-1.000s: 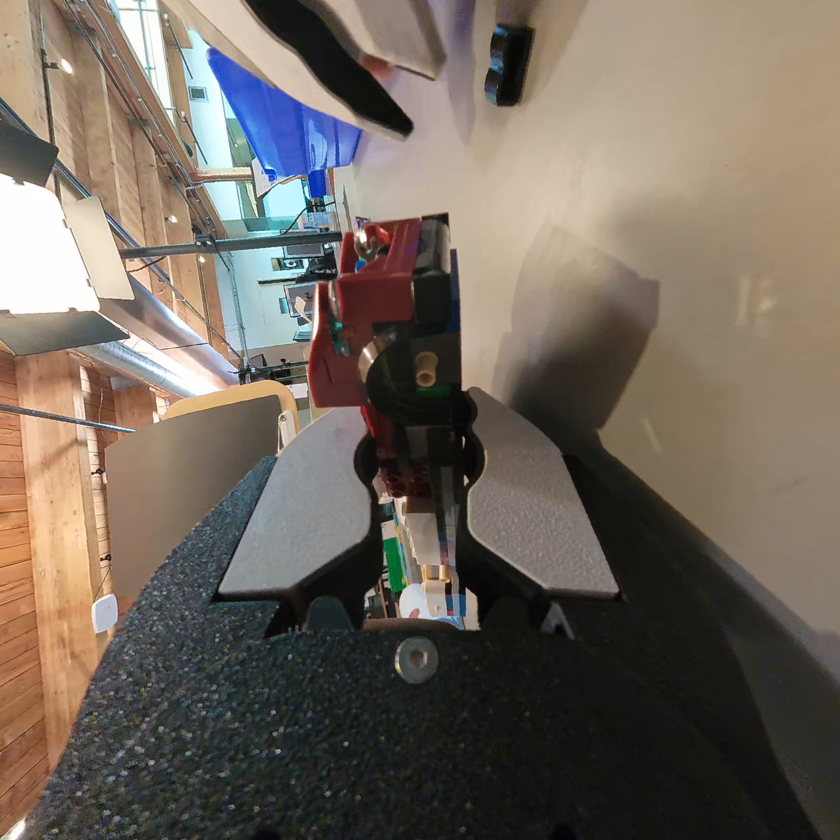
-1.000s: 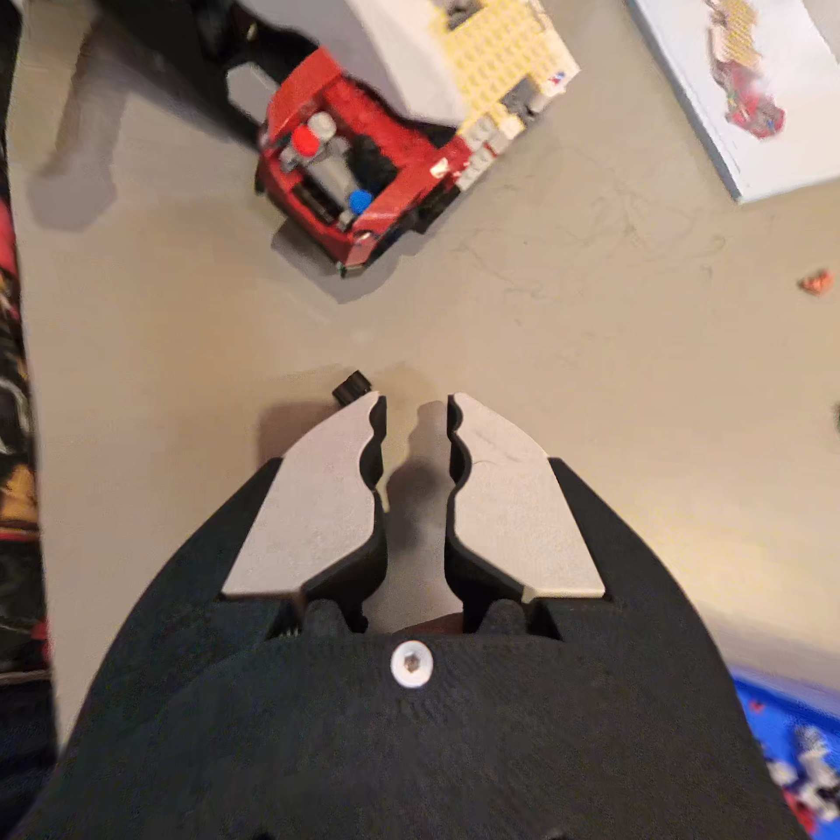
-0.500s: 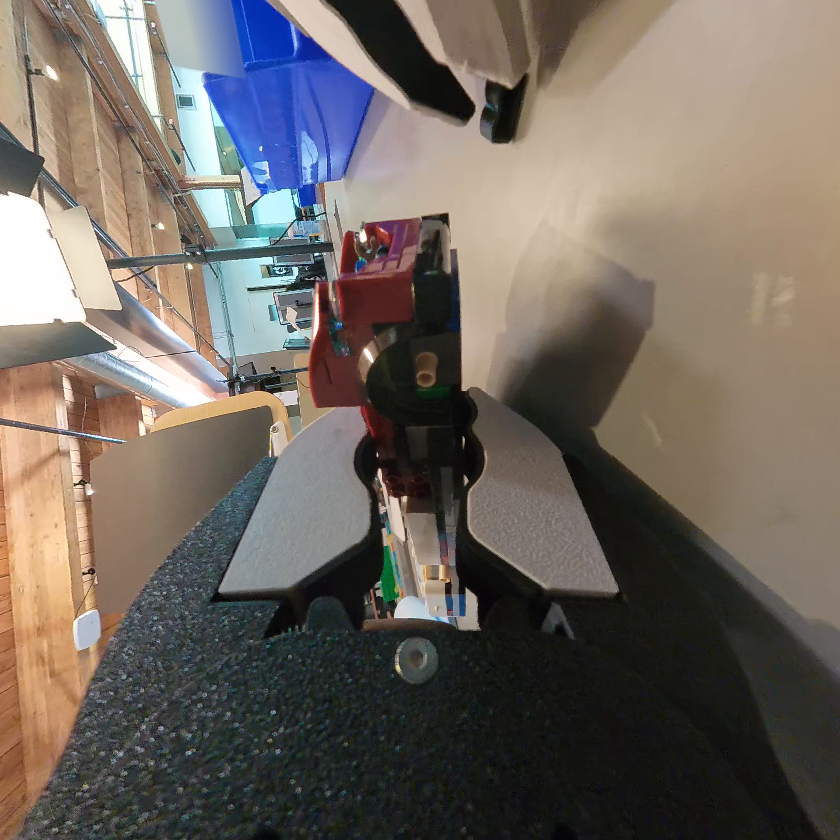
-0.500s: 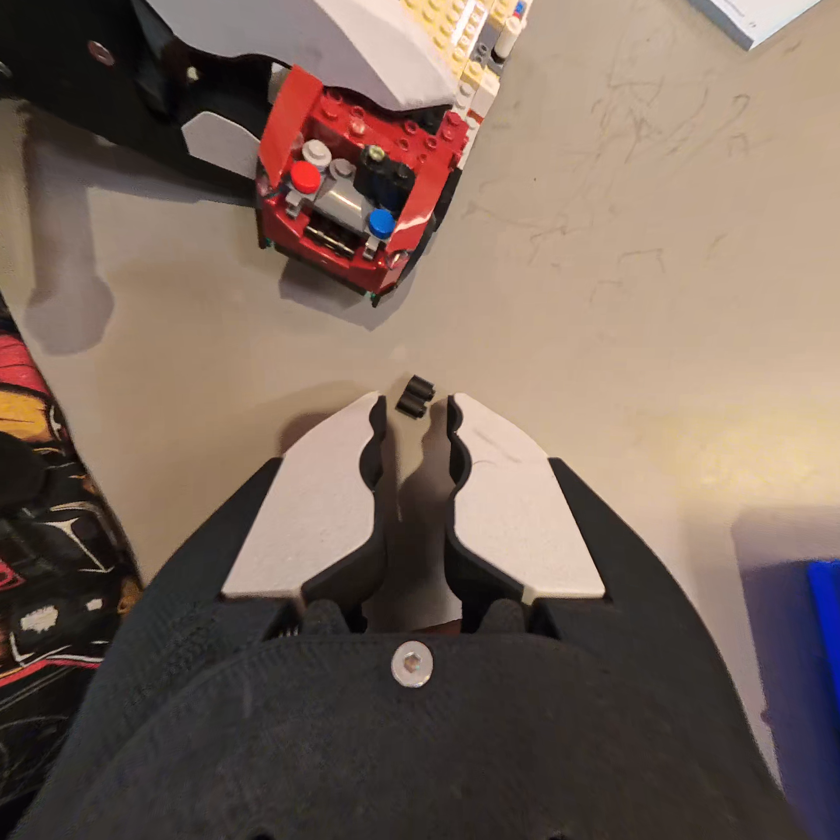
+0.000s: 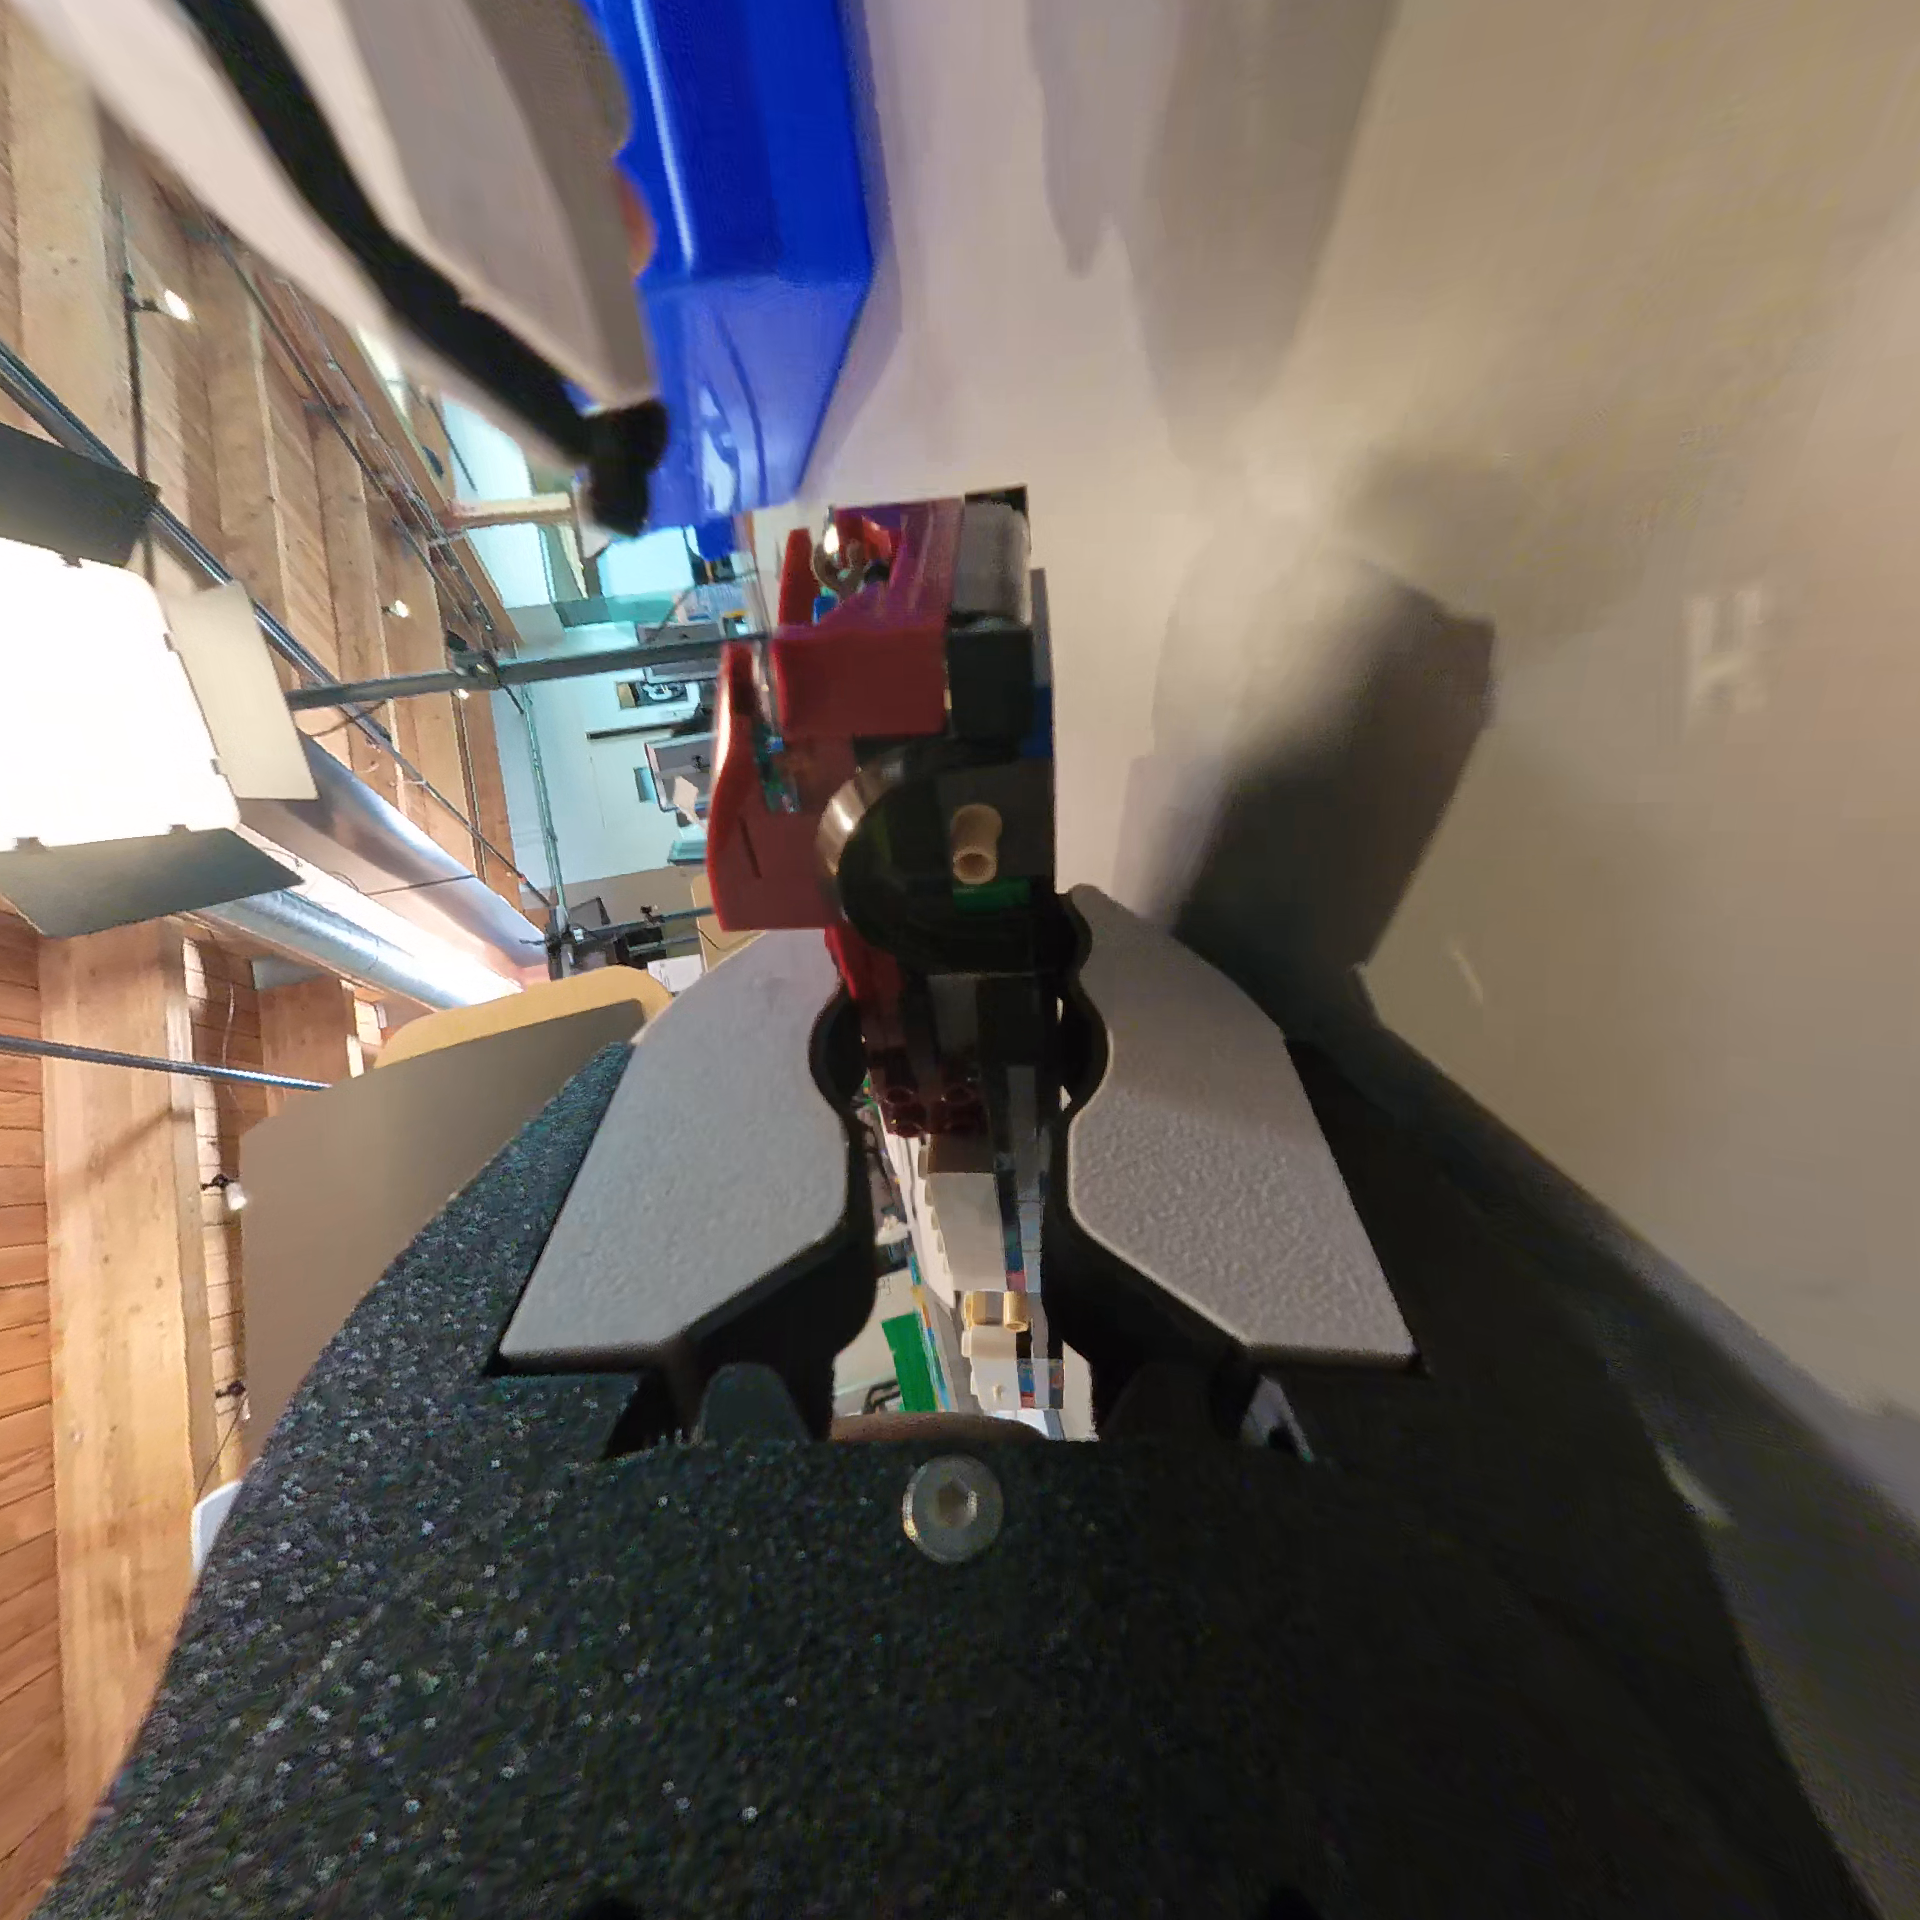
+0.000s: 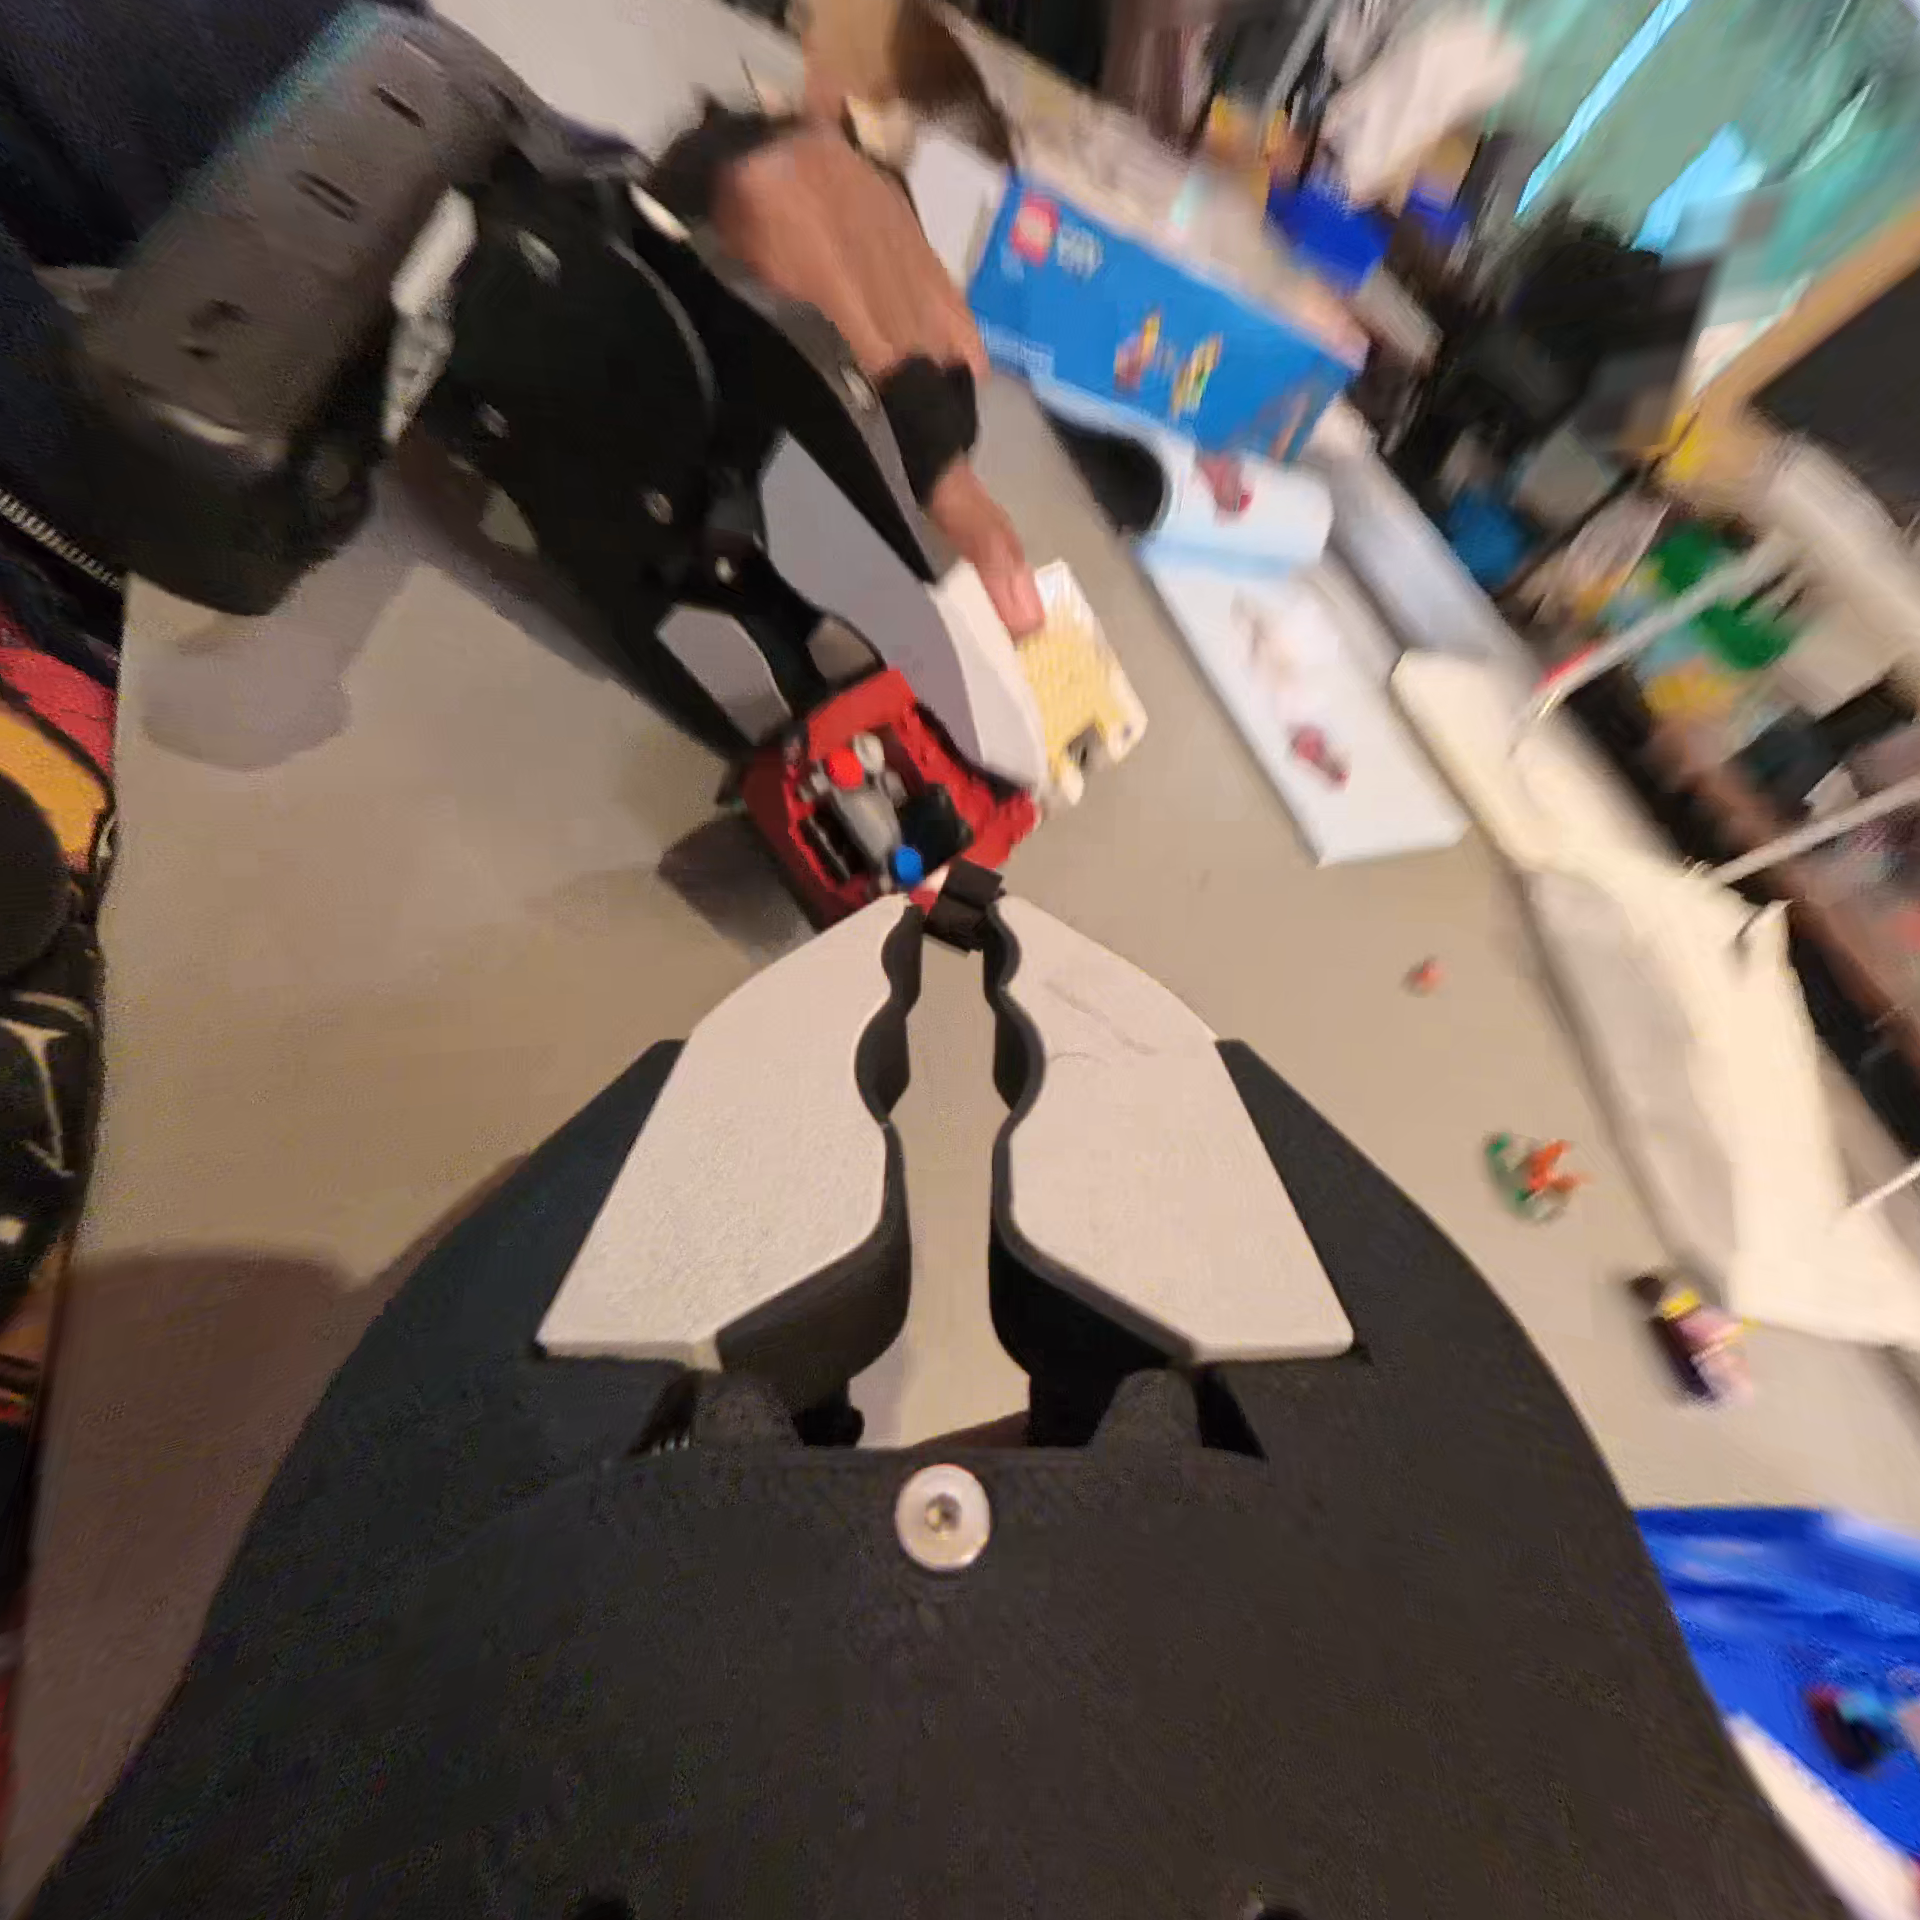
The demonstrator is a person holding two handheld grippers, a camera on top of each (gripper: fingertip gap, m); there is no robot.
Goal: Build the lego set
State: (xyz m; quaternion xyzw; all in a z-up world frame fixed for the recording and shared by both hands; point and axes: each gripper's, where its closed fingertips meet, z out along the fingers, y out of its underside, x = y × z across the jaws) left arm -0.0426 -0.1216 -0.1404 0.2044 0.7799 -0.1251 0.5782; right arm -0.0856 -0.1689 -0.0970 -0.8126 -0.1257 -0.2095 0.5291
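Gripping the red brick-built car (image 5: 883,727), your left gripper (image 5: 956,997) has both pads clamped on the model's dark lower body, one on each side, so the car sticks out past the fingertips with its red bodywork, a black round part and a small tan peg facing you. The model lies close along the beige table (image 5: 1558,416), which fills the right side of that view; a blue bin (image 5: 758,239) sits farther off on the table.

Moving right, your right gripper (image 6: 951,925) is pinched down on a small black piece (image 6: 966,912) — the piece sits right at the fingertips, pressed from both sides and lifted off the table. Just beyond it you see the same red car (image 6: 873,800) with its open top showing a red stud, a blue stud and grey parts, held from behind by the left gripper's grey fingers (image 6: 987,675) and the hand (image 6: 862,270) above them. A cream studded plate (image 6: 1081,675) joins the car's far end.

Farther right lie an open booklet (image 6: 1309,665), a blue box (image 6: 1153,322) and a few loose small pieces — all blurred.
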